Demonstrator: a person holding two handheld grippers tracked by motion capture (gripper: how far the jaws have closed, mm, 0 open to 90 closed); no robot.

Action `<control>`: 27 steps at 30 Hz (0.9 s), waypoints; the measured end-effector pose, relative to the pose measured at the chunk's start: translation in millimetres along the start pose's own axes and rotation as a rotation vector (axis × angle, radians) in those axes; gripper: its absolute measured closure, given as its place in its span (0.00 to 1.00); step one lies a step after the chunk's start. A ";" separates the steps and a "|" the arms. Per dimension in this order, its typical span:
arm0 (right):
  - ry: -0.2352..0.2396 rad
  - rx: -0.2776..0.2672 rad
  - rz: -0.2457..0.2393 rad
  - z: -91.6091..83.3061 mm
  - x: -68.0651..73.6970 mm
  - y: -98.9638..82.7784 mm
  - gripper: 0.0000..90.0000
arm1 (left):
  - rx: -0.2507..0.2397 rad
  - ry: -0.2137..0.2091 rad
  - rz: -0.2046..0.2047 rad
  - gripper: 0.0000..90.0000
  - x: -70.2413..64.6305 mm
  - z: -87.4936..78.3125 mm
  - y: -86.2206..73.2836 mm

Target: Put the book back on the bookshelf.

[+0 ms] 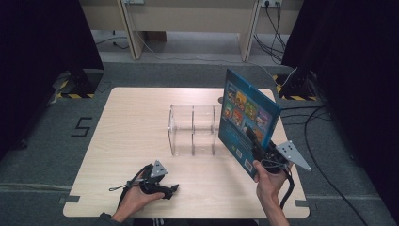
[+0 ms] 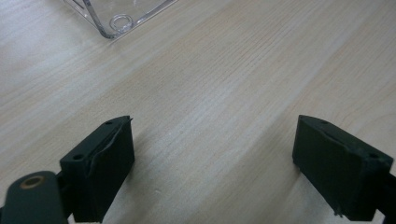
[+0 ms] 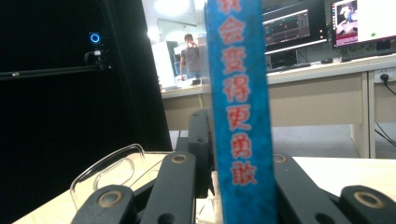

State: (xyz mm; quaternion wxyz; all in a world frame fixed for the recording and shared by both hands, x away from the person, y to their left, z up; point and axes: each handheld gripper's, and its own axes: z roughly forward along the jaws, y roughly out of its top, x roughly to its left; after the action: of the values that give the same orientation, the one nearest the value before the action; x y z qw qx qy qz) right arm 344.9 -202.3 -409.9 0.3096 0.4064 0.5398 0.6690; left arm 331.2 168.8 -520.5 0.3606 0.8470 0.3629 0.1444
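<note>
High view shows right gripper (image 1: 261, 149) jaws clamping the blue book (image 1: 248, 118) by one corner beside the clear rack (image 1: 194, 129), left gripper (image 1: 160, 184) jaws wide and empty, so the book could pivot and knock the rack.

- The book (image 1: 247, 122) was blue, its cover carrying a grid of small, many-coloured pictures.
- Its spine (image 3: 238, 112) was mottled blue with red characters outlined in pale.
- The rack (image 1: 193, 129) was clear and colourless.
- The table (image 1: 131, 127) was pale wood with a fine grain.
- The left gripper (image 1: 160, 181) was black with a grey plate.
- The right gripper (image 1: 270, 155) was black with a grey plate too.
</note>
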 end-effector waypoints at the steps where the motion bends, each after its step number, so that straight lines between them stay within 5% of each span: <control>1: -0.004 -0.001 0.000 2.6 0.1 -0.8 0.90 | 0.000 0.000 0.000 0.13 -0.1 0.0 0.0; 20: -0.082 0.000 0.002 39.5 -1.1 -18.1 0.90 | -0.002 -0.002 0.002 0.13 -0.5 0.0 -0.2; 27: -0.100 -0.002 -0.051 46.1 3.2 -22.5 0.90 | 0.000 -0.003 0.004 0.13 -0.8 -0.1 -0.2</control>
State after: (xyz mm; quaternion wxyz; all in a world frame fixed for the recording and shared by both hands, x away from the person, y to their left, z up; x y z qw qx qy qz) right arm 383.4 -172.7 -427.2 0.3537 0.4253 0.5331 0.6402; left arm 330.5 168.4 -520.5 0.3610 0.8479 0.3607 0.1436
